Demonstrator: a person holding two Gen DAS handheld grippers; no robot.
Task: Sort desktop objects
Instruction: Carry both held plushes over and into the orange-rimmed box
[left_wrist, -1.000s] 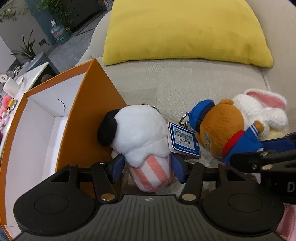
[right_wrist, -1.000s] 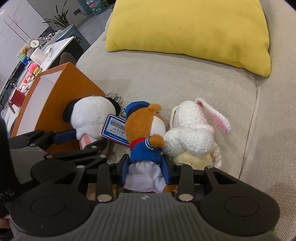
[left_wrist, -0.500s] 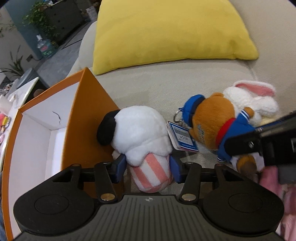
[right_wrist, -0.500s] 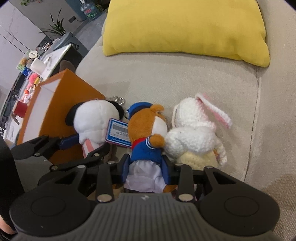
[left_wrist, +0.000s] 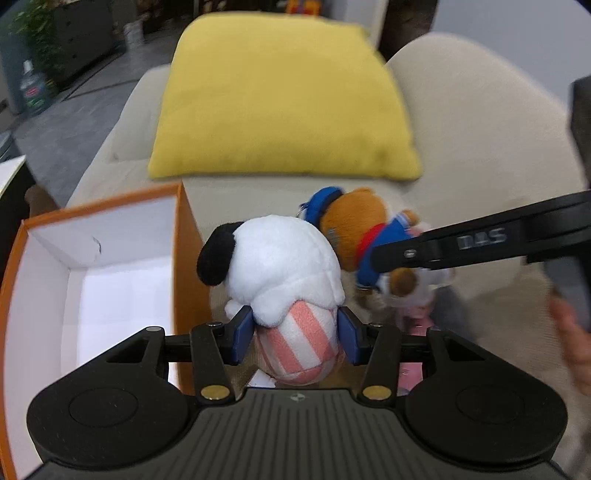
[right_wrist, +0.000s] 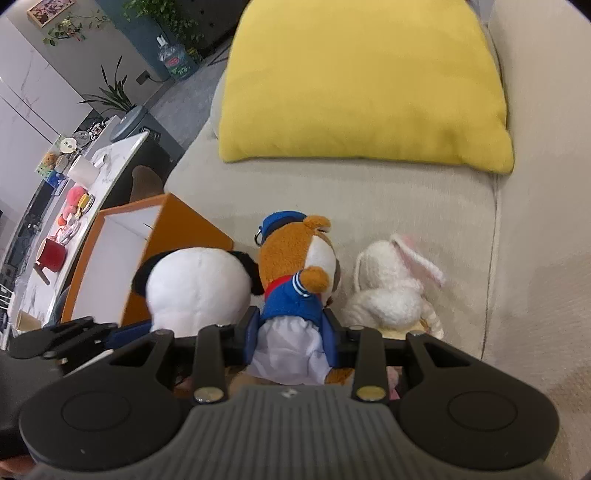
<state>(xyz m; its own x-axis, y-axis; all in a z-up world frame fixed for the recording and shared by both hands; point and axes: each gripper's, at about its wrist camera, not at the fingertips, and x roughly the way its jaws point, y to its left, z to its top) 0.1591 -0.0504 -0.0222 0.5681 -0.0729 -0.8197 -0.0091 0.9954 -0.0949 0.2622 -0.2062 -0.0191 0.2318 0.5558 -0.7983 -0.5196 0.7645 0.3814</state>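
- Holding the dog (left_wrist: 284, 266) in my left gripper (left_wrist: 294, 338), pads pressed on its striped body, beside the box (left_wrist: 177, 258).
- Right gripper (right_wrist: 291, 338) squeezes the bear (right_wrist: 295, 280); I lift both slowly over the box wall.

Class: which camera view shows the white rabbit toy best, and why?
The right wrist view: the white rabbit toy lies unobstructed on the sofa, pink ear visible. In the left wrist view it is almost wholly hidden behind the brown bear toy and the right claw's arm.
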